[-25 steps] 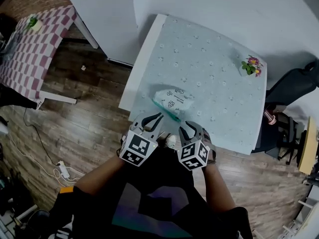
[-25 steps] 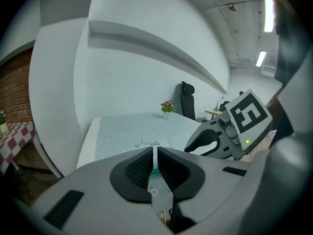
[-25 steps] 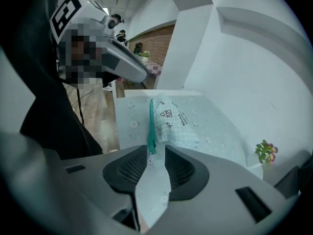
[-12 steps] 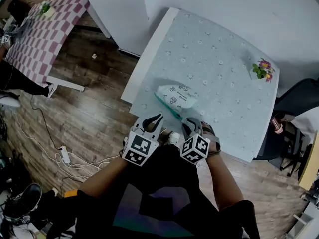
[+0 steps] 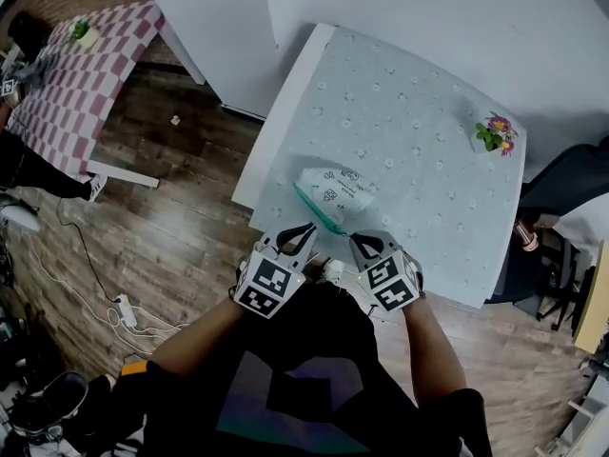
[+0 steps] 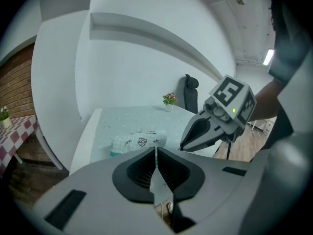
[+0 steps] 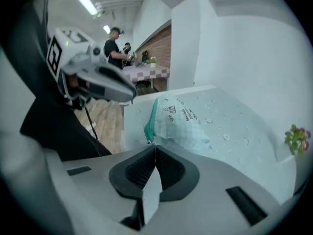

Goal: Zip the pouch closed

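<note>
A white printed pouch (image 5: 335,193) with a teal zipper (image 5: 319,212) lies near the front edge of the pale blue table (image 5: 428,93). It also shows in the left gripper view (image 6: 137,142) and the right gripper view (image 7: 183,121). My right gripper (image 5: 355,240) (image 7: 155,146) is shut, its tips at the near end of the zipper (image 7: 150,119) with the small metal pull (image 7: 148,140) caught at them. My left gripper (image 5: 310,227) (image 6: 155,148) hangs shut and empty just off the table's front edge, left of the pouch.
A small flower pot (image 5: 493,133) stands at the table's far right. A checkered table (image 5: 67,84) is at the far left, where a person (image 7: 115,45) stands. A dark chair (image 5: 571,169) is to the right. Cables (image 5: 119,307) lie on the wooden floor.
The right gripper's jaws have gone from open to shut, and it has shifted up to the zipper's near end. The left gripper has stayed where it was.
</note>
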Tool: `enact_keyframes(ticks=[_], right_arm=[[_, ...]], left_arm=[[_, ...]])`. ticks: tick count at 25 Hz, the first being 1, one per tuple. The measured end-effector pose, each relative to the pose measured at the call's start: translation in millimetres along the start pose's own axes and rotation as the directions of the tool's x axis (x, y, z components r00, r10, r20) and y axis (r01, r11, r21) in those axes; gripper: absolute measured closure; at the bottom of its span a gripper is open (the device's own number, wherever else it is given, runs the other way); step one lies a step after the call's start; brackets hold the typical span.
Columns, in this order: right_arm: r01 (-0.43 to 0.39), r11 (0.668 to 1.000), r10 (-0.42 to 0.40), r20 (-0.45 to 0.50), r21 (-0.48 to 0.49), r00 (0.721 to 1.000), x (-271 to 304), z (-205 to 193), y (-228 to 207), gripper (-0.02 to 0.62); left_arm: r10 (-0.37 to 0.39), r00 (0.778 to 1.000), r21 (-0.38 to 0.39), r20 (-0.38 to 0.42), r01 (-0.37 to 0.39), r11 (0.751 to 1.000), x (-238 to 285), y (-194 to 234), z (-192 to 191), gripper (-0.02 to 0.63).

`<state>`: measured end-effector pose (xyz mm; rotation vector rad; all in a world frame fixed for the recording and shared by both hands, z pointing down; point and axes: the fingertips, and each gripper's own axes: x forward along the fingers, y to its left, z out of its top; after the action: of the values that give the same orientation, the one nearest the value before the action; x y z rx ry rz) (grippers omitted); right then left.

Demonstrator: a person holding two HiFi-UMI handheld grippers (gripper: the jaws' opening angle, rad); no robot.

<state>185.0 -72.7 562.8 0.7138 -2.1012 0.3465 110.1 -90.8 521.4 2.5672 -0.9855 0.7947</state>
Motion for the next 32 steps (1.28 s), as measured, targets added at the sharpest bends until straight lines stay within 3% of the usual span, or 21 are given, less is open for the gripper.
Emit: enact_keyframes(ticks=[3, 8, 12, 15, 18, 28, 32], right_arm=[[-0.054, 0.986, 0.037, 0.112, 0.156, 0.993, -19.3, 23.4, -4.4, 0.575], [-0.092, 0.960, 0.030, 0.230, 0.265, 0.973, -42.8, 56.5, -13.5, 0.575], [-0.094, 0.952, 0.015, 0.263, 0.291, 0.965, -50.5, 71.6, -15.7, 0.575], [-0.094, 0.945, 0.003, 0.280, 0.312, 0.960, -52.5, 77.1, -15.6, 0.575], [-0.094, 0.939, -0.007, 0.291, 0.331, 0.957, -54.3, 80.4, -13.9, 0.577], [-0.090, 0.922, -0.031, 0.304, 0.377, 0.952, -57.8, 81.4, -9.6, 0.575], [-0.081, 0.914, -0.045, 0.296, 0.398, 0.954, -58.0, 79.7, -9.7, 0.577]], left_arm=[[-0.029, 0.999, 0.011, 0.025, 0.029, 1.000, -1.8, 3.5, 10.0, 0.594], [-0.086, 0.993, -0.008, 0.084, 0.087, 0.996, -9.0, 10.2, 30.7, 0.594], [-0.165, 0.981, -0.037, 0.103, 0.170, 0.985, -10.2, 7.2, 42.6, 0.578], [-0.211, 0.973, -0.016, 0.097, 0.214, 0.977, -6.3, 2.0, 48.5, 0.507], [-0.234, 0.970, 0.011, 0.067, 0.233, 0.972, -1.2, -1.7, 45.4, 0.491], [-0.273, 0.961, 0.050, 0.049, 0.270, 0.961, 6.2, -10.5, 49.9, 0.495], [-0.259, 0.964, 0.049, 0.059, 0.256, 0.965, 5.6, -8.2, 52.1, 0.558]])
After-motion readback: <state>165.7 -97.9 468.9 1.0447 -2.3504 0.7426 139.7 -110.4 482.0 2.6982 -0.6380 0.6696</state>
